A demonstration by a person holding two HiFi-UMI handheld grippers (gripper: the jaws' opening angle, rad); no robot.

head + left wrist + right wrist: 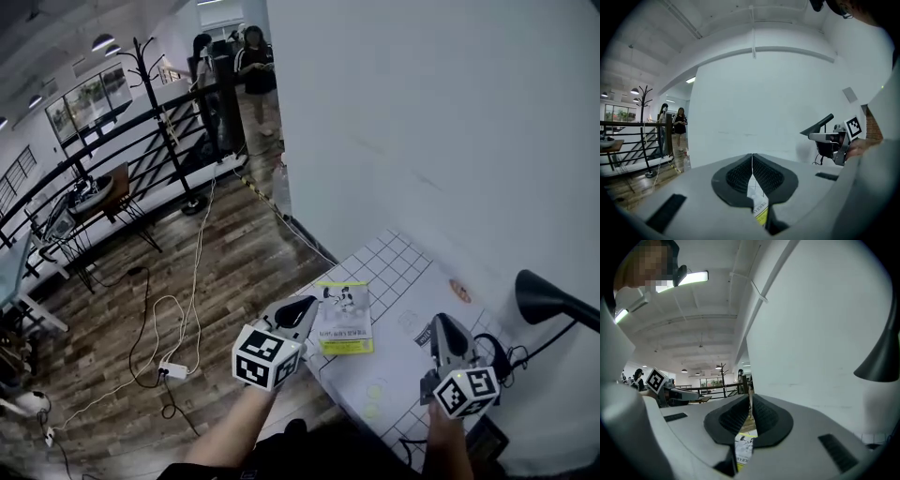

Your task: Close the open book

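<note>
What could go wrong: little, I judge. The book (344, 319) looks already shut, but a springy cover might lift again with nothing pressing it, or a careless left gripper (307, 304) might clip it.
Book: thin paperback with a glossy white cover, cartoon figure and yellow strip; flat on the table (398, 262), near its left edge.
Table: white, grid-lined.
Left gripper: jaws together, empty; ribbed dark pads.
Right gripper (442, 324): jaws together, empty.

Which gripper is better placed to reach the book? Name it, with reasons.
Left. The left gripper hangs by the book's edge; the right gripper is farther off across the table. Both are shut and empty.
</note>
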